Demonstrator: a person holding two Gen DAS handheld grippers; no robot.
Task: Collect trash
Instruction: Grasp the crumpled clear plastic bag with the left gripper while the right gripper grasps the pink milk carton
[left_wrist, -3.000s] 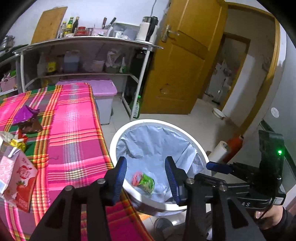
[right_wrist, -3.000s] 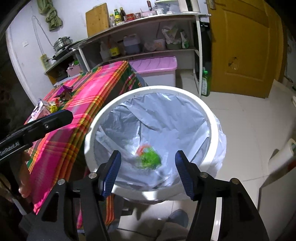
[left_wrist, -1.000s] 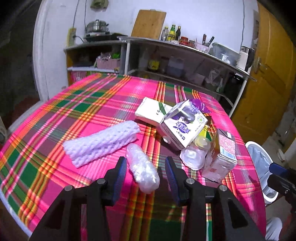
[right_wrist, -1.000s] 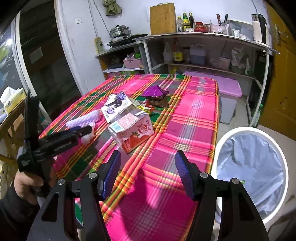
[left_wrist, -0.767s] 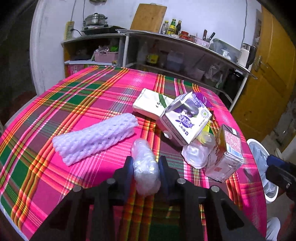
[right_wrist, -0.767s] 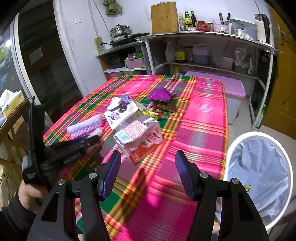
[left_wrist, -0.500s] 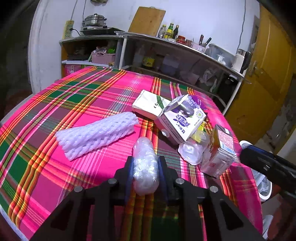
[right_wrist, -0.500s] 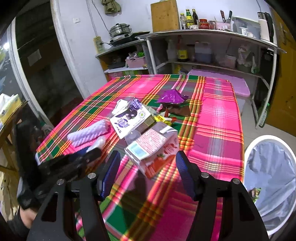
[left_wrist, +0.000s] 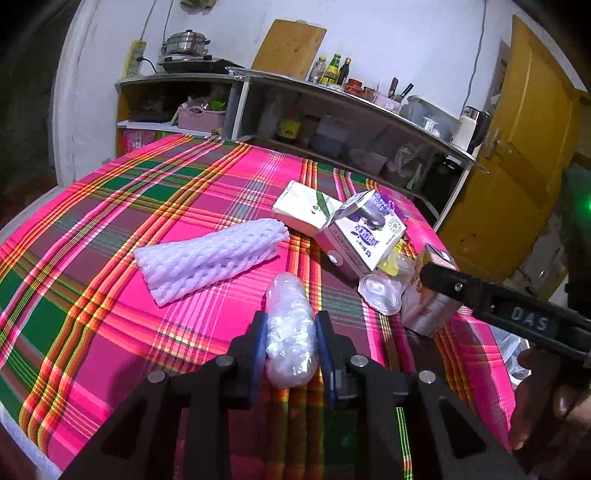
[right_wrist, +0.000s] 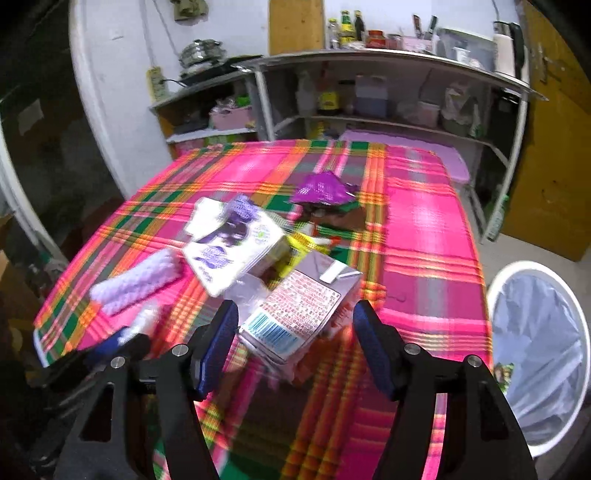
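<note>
Two grippers in play. Left gripper, lower centre of left view: pads clamped on clear plastic wad, wad's long axis parallel to fingers, still on tablecloth. Right gripper open, jaws just widening; pink carton lies btwn fingers, no contact, long axis skewed toward upper right. Bin at right edge, nearer right gripper.

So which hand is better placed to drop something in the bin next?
Left, probably: the left gripper is already shut on the plastic wad. The right gripper is open around the pink carton, gripping nothing.
</note>
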